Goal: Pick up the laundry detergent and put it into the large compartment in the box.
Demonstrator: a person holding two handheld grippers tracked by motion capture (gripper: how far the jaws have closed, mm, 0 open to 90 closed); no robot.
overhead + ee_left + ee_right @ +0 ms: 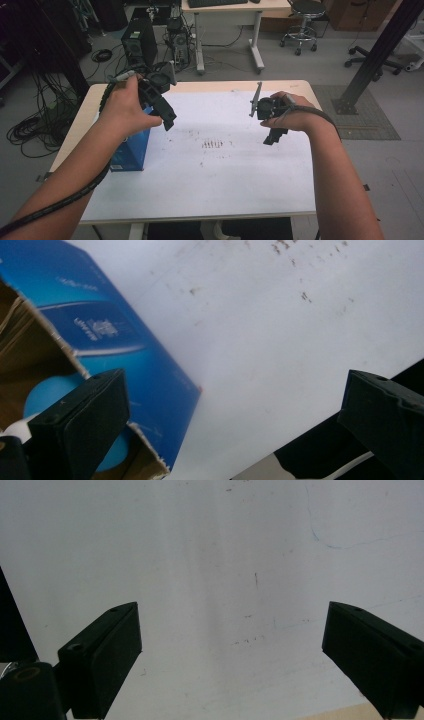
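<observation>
Two forearms come in over the near edge of the bench (210,200), which is covered by a white sheet with faint brown specks near its middle. The left gripper (169,120) is held in the left hand (125,107) above the left part of the sheet, tilted down and toward the centre; its jaws stand wide apart with nothing between them. The blue box (132,150) stands upright just below and to the left of those jaws, at the left edge of the sheet, its long axis vertical. In the left gripper view the blue box (125,335) lies at the left, its torn top open, and something pale blue and round (45,395) sits inside behind the left jaw; what it is cannot be told. The box lies off to the side of the gap, not in it. The right gripper (274,137), in the right hand (295,115), hangs over the right half of the sheet, well apart from the box, jaws also wide and empty above bare sheet. The left hand is plainly the nearer. Beyond the bench: computer towers, cables, a desk and a stool.
</observation>
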